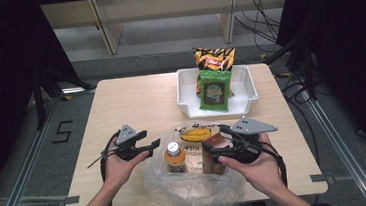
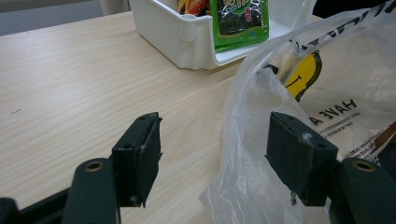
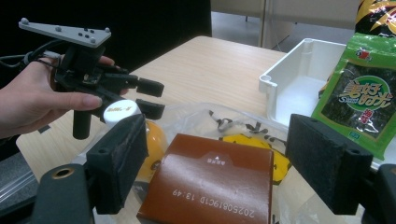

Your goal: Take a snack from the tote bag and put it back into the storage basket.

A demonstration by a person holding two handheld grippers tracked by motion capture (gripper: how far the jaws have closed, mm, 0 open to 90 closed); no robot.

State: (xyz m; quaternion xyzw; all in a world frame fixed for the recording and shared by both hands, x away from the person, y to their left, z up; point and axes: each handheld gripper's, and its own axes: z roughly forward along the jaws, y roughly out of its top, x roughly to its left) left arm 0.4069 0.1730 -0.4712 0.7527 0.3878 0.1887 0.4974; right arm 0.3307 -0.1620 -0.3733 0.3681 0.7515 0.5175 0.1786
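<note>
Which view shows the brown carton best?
The right gripper view: the brown carton lies close between that gripper's open jaws, its printed top readable. The high view shows it small, upright in the plastic bag. In the left gripper view I cannot make it out.

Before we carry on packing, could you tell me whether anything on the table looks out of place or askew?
Nothing is spilled or damaged. The orange chip bag leans over the white tray's far rim rather than lying inside, and the plastic bag hangs slightly past the table's near edge.
</note>
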